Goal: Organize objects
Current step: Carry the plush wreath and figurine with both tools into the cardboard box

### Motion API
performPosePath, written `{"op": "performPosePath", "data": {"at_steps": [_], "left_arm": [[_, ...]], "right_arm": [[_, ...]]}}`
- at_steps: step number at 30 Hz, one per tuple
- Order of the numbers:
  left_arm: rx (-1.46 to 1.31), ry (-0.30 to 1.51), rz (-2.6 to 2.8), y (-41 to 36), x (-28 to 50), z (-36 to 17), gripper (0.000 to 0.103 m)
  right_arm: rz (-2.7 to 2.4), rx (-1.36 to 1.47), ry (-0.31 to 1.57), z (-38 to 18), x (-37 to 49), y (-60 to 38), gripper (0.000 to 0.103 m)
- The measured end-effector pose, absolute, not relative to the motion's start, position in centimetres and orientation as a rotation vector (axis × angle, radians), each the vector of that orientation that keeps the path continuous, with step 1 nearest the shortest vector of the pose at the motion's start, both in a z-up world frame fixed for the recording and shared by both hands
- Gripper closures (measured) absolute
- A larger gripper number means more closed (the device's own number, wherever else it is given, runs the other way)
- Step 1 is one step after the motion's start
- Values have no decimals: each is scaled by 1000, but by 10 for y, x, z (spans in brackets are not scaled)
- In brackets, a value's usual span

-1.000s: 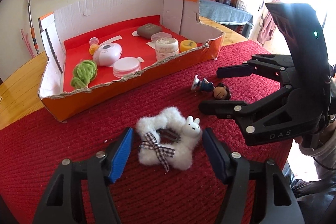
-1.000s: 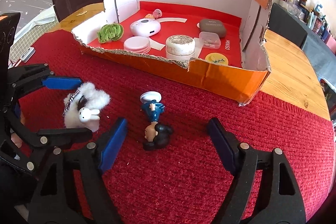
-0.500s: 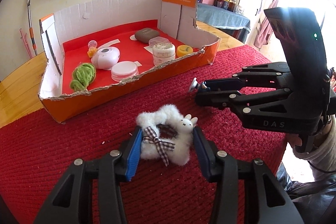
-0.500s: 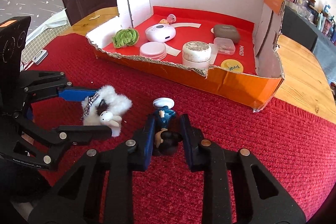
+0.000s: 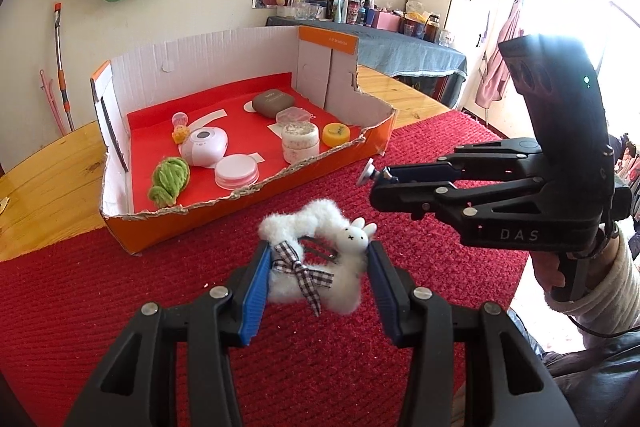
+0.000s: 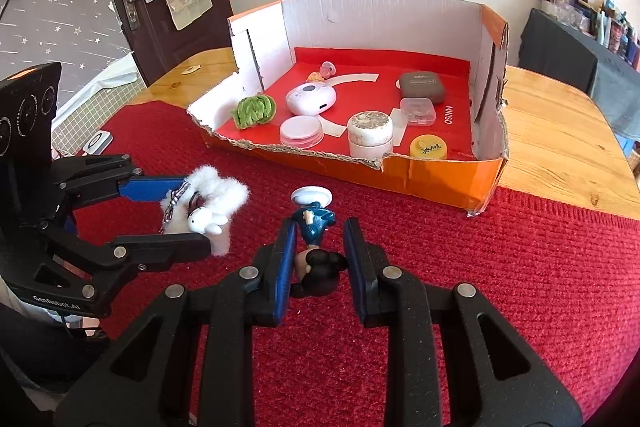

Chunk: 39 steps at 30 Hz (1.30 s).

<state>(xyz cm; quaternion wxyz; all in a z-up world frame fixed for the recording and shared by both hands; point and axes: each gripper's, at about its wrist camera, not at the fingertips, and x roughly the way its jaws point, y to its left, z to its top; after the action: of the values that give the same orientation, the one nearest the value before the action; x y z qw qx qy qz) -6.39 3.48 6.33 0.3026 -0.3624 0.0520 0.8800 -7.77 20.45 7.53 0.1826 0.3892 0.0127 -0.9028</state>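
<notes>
In the lower middle of the left wrist view, the left gripper (image 5: pixel 316 279) has its blue fingers (image 5: pixel 256 291) pinching the white plush (image 5: pixel 316 259), a fluffy star shape with a checked bow and a small rabbit head, which is above the red mat (image 5: pixel 120 307). In the right wrist view, the right gripper (image 6: pixel 320 259) is at the lower middle, and its fingers (image 6: pixel 285 267) pinch the figurine (image 6: pixel 314 247) (a small doll with a blue body, dark hair and a white round base), which points away from the camera. The box (image 6: pixel 440 179), of orange cardboard with a torn front wall, stands in the upper middle of both views, on the far edge of the mat and on the wooden tabletop (image 6: pixel 560 147). Inside it, on the red floor, lie a green scrunchie (image 6: pixel 255 109), a white round device (image 6: pixel 311 99), a jar (image 6: pixel 370 133), a yellow tin (image 6: pixel 428 147) and a grey case (image 6: pixel 421 87).
</notes>
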Motion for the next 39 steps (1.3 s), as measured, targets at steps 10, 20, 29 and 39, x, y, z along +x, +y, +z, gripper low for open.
{"op": "performPosePath", "data": {"at_steps": [10,20,29,39], "left_arm": [[-929,70,2362,29,-81,86,54],[-1000,-20,2399,35,-171,113,54],[-1143,-40,2359,55,-249,110,54],[-1309,-94,2298,63,-300,76,54]], "right_arm": [[-2544,1054,-31,95,-82,208,80],[-2579,1066,-89,119,-131,216,80],[-2530,1172,-14,119,-188,211,80],[-2422,1330,29,100,-237,205,80]]}}
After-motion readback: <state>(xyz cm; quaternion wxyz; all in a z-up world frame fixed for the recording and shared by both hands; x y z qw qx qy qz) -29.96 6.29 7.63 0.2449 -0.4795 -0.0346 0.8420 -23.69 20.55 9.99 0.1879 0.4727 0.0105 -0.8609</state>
